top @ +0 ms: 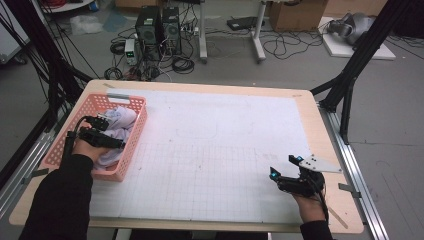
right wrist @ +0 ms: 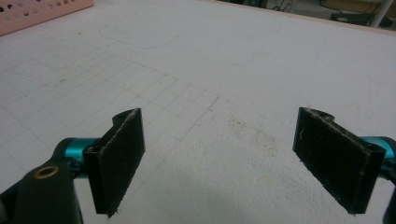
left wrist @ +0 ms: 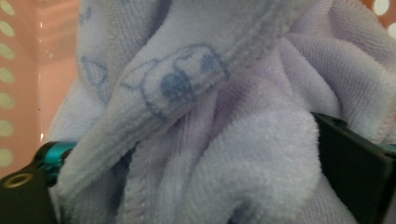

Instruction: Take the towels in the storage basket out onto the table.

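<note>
Left hand-held gripper (top: 102, 131) is down inside the pink basket (top: 134, 131) at the counter's left edge, buried in the lavender towel (top: 120, 125). From the left gripper view, the towel (left wrist: 210, 140) bulges thick between the two black jaws, one at each lower corner of the picture, with a blue cartoon print (left wrist: 180, 79) riding on a fold just ahead. The cloth fills the gap, so that reads as a pinch on a bunched handful, though how firmly it bites I cannot tell. The basket wall (left wrist: 18, 93) stands close at the side, so the towel sits low in the basket, not lifted clear.

Over on the other side, the right hand-held gripper (top: 286, 167) waits near the counter's front right corner, well apart from the basket. Its jaws are spread wide with nothing between them; the right gripper view looks straight through to the bare gridded mat (right wrist: 196, 70), with a corner of the basket (right wrist: 42, 14) far off at the top.

So where are we? Early, by my reckoning. The grab looks made; the towel is not yet out of the basket, and the mat (top: 220, 150) has nothing laid on it. Lifting it out, setting it down on the counter and whatever spreading or folding follows all look to be ahead, with the right side ready to help.
</note>
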### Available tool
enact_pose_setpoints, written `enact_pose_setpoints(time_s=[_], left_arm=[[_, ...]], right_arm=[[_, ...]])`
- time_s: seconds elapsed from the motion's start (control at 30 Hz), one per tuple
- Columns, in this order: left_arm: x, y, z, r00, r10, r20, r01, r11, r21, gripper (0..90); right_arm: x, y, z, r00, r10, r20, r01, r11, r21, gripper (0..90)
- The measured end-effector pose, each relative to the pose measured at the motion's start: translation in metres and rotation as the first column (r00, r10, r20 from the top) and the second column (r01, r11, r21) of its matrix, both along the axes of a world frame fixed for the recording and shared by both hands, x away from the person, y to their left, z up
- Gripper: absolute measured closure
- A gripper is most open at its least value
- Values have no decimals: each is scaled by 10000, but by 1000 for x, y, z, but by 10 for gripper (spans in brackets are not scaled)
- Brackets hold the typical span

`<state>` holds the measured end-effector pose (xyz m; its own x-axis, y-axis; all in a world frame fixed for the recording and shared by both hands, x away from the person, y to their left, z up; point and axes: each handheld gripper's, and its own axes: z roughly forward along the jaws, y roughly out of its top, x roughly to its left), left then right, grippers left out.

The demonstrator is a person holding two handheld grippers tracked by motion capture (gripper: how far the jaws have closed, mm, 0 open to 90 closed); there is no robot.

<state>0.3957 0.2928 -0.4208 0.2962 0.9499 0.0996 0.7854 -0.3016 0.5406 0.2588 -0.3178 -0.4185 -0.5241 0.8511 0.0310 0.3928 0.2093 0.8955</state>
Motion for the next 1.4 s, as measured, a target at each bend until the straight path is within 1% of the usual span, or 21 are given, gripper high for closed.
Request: enact_pose_setpoints(time_s=[0.03,0.07,0.17,0.27,0.4,0.5,0.6,0.7,0.73,0.8,0.83,0.87,0.9,1.0,1.03,1.07,1.1,1.3,1.33,1.37,1.4], left_arm=[[0,0,0,10000,0,0,0,10000,0,209],[-1,1,2,10000,20,7,-20,10000,-58,260],[-2,3,4,10000,50,85,-49,10000,-74,433],[-3,3,5,9999,115,116,-114,9999,-69,526],[-3,5,7,9996,247,158,-241,9990,-372,547],[-4,9,10,9987,397,324,-369,9961,-806,570],[-5,10,11,9976,490,482,-443,9946,-943,588],[-8,13,15,9931,688,952,-567,9906,-1247,601],[-8,13,15,9931,688,952,-567,9906,-1247,604],[-10,15,17,9893,814,1210,-632,9872,-1467,608],[-11,16,19,9872,895,1320,-675,9844,-1627,608],[-13,19,21,9820,1039,1576,-726,9785,-1932,608],[-13,19,21,9820,1039,1576,-726,9785,-1932,609],[-16,22,24,9716,1249,2010,-759,9689,-2355,611],[-19,24,27,9625,1335,2362,-701,9634,-2587,611],[-19,24,27,9625,1335,2362,-701,9634,-2587,612],[-21,25,29,9555,1389,2603,-647,9594,-2745,612],[-32,32,40,9034,1791,3895,-382,9386,-3429,613],[-35,33,44,8845,1914,4255,-262,9309,-3643,612],[-35,33,44,8845,1914,4255,-262,9309,-3643,612],[-37,34,47,8756,1929,4429,-193,9300,-3670,612]], right_arm=[[-1,1,0,10000,-39,-76,40,10000,64,155],[0,0,0,10000,-20,68,21,10000,-11,157],[-1,0,2,9999,-96,129,96,10000,-13,158],[-2,-1,2,9999,-124,99,123,9999,12,159],[-1,-1,2,9998,-126,165,126,9999,15,159],[-1,-1,1,9998,-157,85,156,9999,22,159],[-1,-2,1,9998,-165,119,164,9999,23,159],[-2,-2,1,9998,-200,60,200,9998,42,158],[-1,-2,1,9997,-217,66,217,9997,63,158],[-2,-3,1,9997,-221,46,221,9997,61,159],[-2,-3,1,9997,-227,52,227,9997,65,159],[-2,-3,1,9997,-231,58,230,9997,60,159],[-2,-3,1,9997,-231,58,230,9997,60,159],[-2,-3,2,9997,-242,54,241,9997,66,159],[-2,-3,1,9997,-249,55,249,9997,61,159],[-2,-3,1,9997,-253,48,252,9997,59,159],[-2,-3,1,9997,-247,64,247,9997,51,159],[-2,-3,1,9997,-256,34,256,9996,73,159],[-2,-3,2,9997,-242,57,242,9997,67,159],[-2,-3,2,9997,-242,57,242,9997,67,159],[-2,-2,2,9997,-257,54,256,9996,86,159]])
